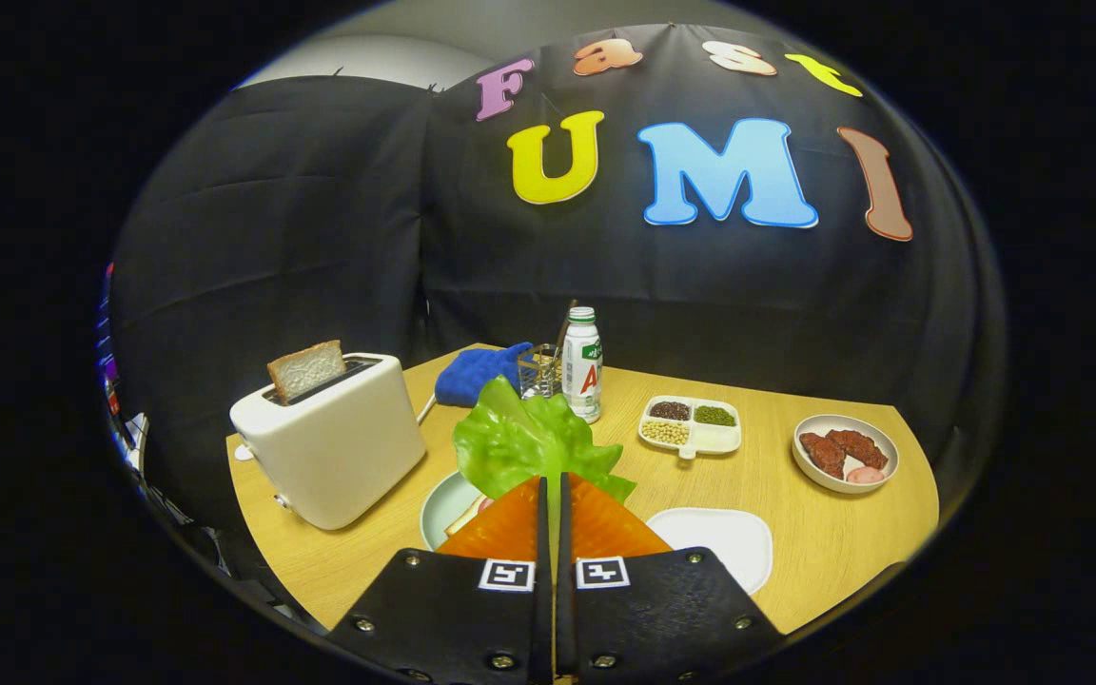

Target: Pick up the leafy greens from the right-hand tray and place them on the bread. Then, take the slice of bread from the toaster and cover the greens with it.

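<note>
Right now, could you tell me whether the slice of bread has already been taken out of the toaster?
No, the slice of bread stands in the slot of the toaster, while the gripper is shut on the leafy greens.

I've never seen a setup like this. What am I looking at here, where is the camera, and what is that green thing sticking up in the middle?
The camera rides on a hand-held gripper, a two-fingered clamp that a person carries. It looks forward along the two fingers, which is why they show at the bottom. The fingers are closed on a leaf of lettuce, the green thing, held above a pale green plate on the wooden table. A white tray lies just right of the fingers. To the left stands a white toaster with a slice of bread sticking out. Beyond are a blue mitt, a bottle, a divided dish of beans and a bowl of meat.
</note>
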A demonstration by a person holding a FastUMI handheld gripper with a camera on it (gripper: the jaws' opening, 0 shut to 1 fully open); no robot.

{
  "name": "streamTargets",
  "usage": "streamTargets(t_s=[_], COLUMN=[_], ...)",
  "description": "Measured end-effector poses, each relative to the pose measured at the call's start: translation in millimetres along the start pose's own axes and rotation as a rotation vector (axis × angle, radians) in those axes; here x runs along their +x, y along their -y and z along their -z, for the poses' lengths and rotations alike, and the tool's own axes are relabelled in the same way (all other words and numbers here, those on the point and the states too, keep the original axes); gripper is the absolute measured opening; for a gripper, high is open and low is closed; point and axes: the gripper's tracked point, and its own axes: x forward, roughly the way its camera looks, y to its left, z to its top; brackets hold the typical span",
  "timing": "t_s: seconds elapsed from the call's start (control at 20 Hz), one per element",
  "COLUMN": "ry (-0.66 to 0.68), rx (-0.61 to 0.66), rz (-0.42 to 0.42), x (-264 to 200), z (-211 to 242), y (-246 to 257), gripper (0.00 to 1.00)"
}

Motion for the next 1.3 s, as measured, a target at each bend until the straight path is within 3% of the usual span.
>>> streamTargets(t_s=[0.2,1.0,1.05,1.2,1.25,1.3], ry=[-0.029,-0.193,-0.193,-0.172,-0.15,-0.127], rx=[-0.014,-0.097,-0.099,-0.059,-0.043,-0.029], rz=[-0.024,0.033,0.032,0.038,0.034,0.039], x=[13.9,83.4,84.7,79.8,80.2,76.5], z=[9.6,79.4,81.2,78.7,76.0,69.8], y=[-15.3,-21.9,-23.3,-22.5,-24.0,-23.5], gripper=[0.02,0.02,0.07,0.08,0.23,0.3])
